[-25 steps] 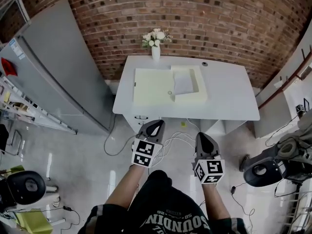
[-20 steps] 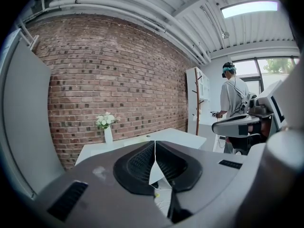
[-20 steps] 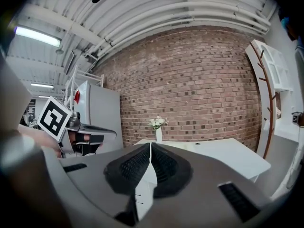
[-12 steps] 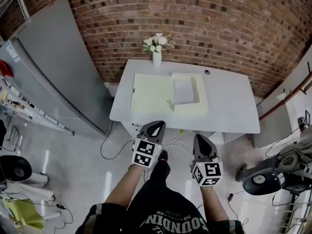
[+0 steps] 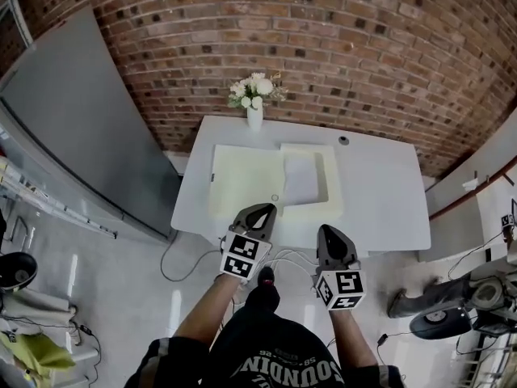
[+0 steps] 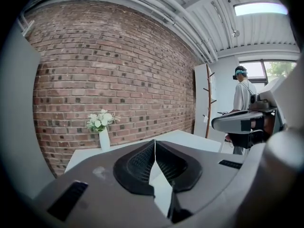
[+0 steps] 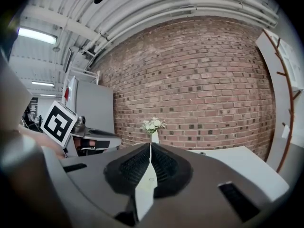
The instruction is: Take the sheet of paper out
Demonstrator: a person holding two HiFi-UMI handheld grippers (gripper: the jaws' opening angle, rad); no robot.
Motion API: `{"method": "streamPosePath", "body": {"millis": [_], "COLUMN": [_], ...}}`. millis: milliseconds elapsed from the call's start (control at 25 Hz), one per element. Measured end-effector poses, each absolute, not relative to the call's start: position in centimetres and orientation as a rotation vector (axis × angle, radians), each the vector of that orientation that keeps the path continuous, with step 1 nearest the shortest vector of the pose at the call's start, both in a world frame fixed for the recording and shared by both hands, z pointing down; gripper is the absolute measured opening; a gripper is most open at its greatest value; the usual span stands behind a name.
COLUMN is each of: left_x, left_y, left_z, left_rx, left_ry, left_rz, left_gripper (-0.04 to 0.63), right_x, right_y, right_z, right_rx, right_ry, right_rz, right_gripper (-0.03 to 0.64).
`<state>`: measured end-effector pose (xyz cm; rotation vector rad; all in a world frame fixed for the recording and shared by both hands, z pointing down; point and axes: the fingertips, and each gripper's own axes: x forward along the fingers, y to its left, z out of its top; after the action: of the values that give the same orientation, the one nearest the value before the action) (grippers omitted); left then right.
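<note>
A white sheet of paper (image 5: 300, 176) lies in the right half of an open pale-yellow folder (image 5: 242, 176) on the white table (image 5: 380, 192). Both grippers hover over the floor just short of the table's near edge, apart from the folder. My left gripper (image 5: 262, 209) is shut with nothing in it; in its own view the jaws (image 6: 154, 142) meet at the tips. My right gripper (image 5: 328, 231) is likewise shut and empty (image 7: 150, 146). The folder is hidden behind the jaws in both gripper views.
A white vase of flowers (image 5: 255, 103) stands at the table's far edge against the brick wall. A small dark round thing (image 5: 344, 140) lies at the back right. A grey cabinet (image 5: 73, 128) stands left, cables (image 5: 284, 257) lie underfoot. A person (image 6: 244, 91) stands far right.
The view has moved toward the table, which now sits closer and lower in the picture. Both grippers stay shut and held in front of the body.
</note>
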<state>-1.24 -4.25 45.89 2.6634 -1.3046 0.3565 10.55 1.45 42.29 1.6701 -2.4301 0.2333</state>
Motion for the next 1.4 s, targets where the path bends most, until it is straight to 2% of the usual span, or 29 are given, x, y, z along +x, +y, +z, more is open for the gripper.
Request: {"method": "streamPosePath", "body": {"millis": [560, 1400], "left_x": [-1.1, 2.2], "left_y": [-16.5, -24.4], "left_z": [46.6, 48.5], "left_rx": [2.646, 2.614], "left_ry": [-1.295, -1.286], "left_rz": [0.375, 0.419], "left_gripper": [0.012, 0.012], "right_x": [10.0, 12.6], "right_y": [-11.6, -20.6], "right_z": [42.6, 43.1], "right_rx": [1.642, 1.639], "right_ry": [-2.444, -2.478], "right_rz": [0.248, 0.235], "right_gripper": [0.071, 0.071]}}
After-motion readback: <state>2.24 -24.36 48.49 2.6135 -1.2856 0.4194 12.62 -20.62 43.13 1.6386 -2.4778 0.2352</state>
